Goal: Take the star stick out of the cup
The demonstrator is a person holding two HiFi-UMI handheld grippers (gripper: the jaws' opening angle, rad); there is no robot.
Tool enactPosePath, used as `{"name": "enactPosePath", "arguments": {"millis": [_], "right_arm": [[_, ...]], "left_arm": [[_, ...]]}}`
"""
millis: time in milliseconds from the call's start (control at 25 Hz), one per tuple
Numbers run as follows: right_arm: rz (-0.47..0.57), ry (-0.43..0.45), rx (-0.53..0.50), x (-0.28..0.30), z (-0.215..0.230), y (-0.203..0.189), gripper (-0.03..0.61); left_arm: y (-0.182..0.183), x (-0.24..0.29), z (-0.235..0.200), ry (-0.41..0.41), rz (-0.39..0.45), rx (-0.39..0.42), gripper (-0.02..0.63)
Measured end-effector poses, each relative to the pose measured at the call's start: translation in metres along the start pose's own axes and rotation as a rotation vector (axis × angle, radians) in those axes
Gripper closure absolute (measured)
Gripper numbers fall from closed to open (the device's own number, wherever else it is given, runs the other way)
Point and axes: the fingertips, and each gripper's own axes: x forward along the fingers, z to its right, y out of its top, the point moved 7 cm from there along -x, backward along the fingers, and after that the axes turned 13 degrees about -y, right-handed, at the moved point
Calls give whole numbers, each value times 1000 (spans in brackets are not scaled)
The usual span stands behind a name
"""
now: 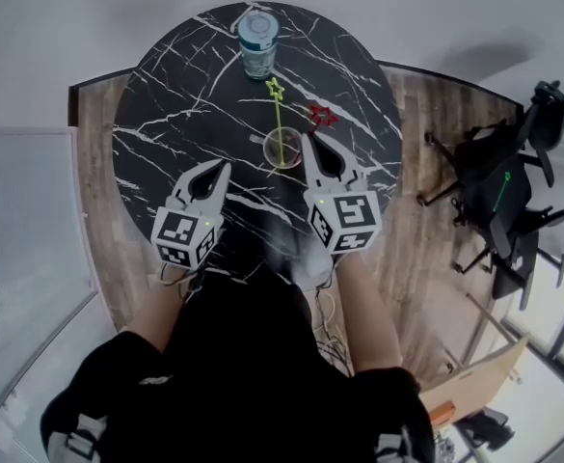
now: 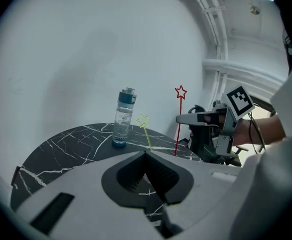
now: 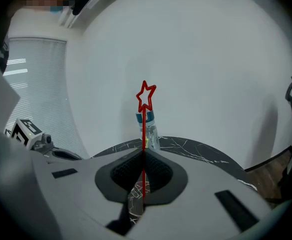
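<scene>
From the head view, a round black marble table (image 1: 166, 95) carries a water bottle (image 1: 258, 42) at its far edge and a clear cup (image 1: 282, 150) nearer the person. A yellow star stick (image 1: 278, 114) stands in the cup and leans toward the bottle. The right gripper (image 1: 308, 141) reaches in just beside the cup, and the red star stick (image 1: 322, 116) shows its star above the jaw tips. The gripper hides the shaft, so I cannot tell whether the lower end has left the cup. The left gripper (image 1: 226, 166) hovers over the table left of the cup, apart from it. In the left gripper view, the left gripper (image 2: 146, 153) has its jaws pressed together with nothing between them. Beyond them stand the bottle (image 2: 123, 117), the yellow star stick (image 2: 143, 121) and the upright red star stick (image 2: 180, 92), pinched by the right gripper (image 2: 181, 119) partway down its shaft. In the right gripper view, the right gripper (image 3: 143, 152) is clamped on the red star stick (image 3: 146, 97). The shaft runs straight up between the pads, with the star in front of the bottle (image 3: 150, 130), and the left gripper (image 3: 61, 154) sits at the left edge.
</scene>
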Motion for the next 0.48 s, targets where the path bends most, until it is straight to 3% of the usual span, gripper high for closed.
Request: {"name": "enactPosePath", "arguments": {"millis": [240, 480], "right_arm": [[59, 17, 2, -32, -2, 8, 578], [28, 36, -12, -60, -5, -1, 578]], "left_arm": [[4, -5, 20, -15, 13, 30, 615], [3, -11, 42, -18, 14, 42, 615]]}}
